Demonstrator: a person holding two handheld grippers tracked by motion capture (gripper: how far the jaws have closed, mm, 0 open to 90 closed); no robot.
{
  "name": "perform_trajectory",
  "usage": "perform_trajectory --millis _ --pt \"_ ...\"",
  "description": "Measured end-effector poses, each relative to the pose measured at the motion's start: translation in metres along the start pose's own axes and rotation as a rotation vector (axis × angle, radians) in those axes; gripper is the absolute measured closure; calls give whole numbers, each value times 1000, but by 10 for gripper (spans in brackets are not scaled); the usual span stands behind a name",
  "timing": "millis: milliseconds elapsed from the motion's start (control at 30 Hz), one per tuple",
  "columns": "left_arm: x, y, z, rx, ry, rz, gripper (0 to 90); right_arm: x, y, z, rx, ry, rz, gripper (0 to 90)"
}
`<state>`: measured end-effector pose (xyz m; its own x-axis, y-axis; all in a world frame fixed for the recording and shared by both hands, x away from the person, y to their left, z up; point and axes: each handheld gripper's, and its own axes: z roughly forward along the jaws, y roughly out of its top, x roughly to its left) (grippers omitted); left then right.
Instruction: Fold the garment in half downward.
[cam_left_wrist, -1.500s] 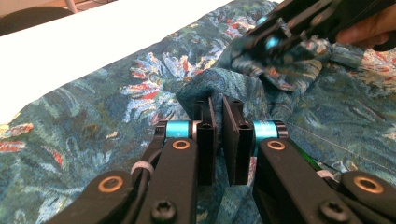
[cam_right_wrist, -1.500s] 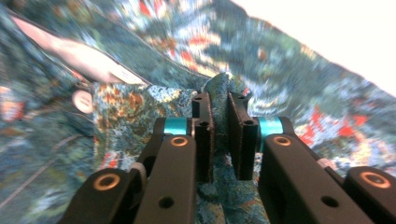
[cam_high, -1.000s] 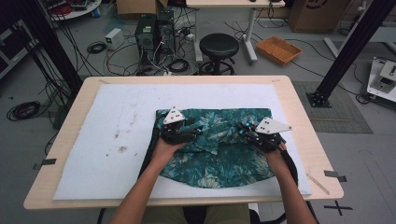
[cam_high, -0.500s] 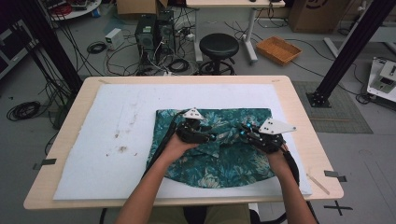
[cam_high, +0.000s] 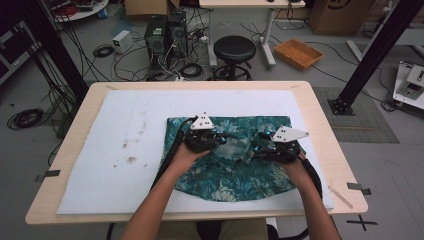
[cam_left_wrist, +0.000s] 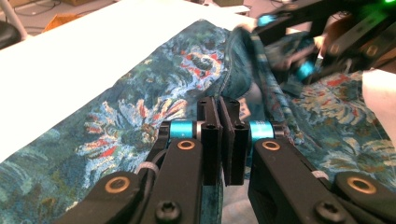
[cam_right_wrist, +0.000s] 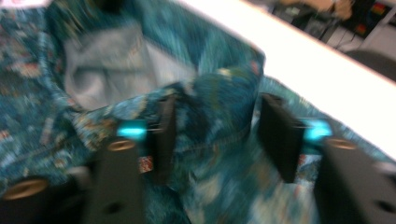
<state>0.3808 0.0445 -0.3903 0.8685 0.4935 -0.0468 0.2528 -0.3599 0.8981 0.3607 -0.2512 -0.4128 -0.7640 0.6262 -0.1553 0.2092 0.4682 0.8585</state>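
A teal floral shirt (cam_high: 235, 172) lies spread on the white mat, its collar between my two grippers. My left gripper (cam_high: 221, 141) points right at the collar. In the left gripper view its jaws (cam_left_wrist: 219, 112) have just been closing and stand pressed together, with a thin fold of the shirt (cam_left_wrist: 140, 107) pinched at their base. My right gripper (cam_high: 256, 145) faces it from the right. In the blurred right gripper view its jaws (cam_right_wrist: 215, 135) have just been opening and stand apart, with a loose fold of shirt (cam_right_wrist: 210, 60) between them. The grey inside of the collar (cam_right_wrist: 107, 74) lies behind.
The white mat (cam_high: 125, 130) covers most of the wooden table (cam_high: 320, 115). Behind the table on the floor stand a black stool (cam_high: 234, 50), a computer tower (cam_high: 159, 35) amid cables, and an orange basket (cam_high: 299, 52). Black frame posts rise at both sides.
The left gripper slid right from the shirt's left side to the collar, and its jaws closed. The right gripper stayed in place and its jaws opened.
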Motion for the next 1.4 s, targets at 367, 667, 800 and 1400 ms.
perform_trajectory --millis 367,667,800,1400 --pt "-4 -1 -6 -17 -91 50 871 -9 12 8 85 85 -249 223" --pt "1 -6 -16 -57 -48 -44 570 -11 20 12 57 170 -231 833" --pt "4 -19 -29 -71 -22 -81 470 -13 20 10 24 135 -158 838" --pt "-17 -56 -39 1 23 32 370 -18 27 10 4 62 -36 838"
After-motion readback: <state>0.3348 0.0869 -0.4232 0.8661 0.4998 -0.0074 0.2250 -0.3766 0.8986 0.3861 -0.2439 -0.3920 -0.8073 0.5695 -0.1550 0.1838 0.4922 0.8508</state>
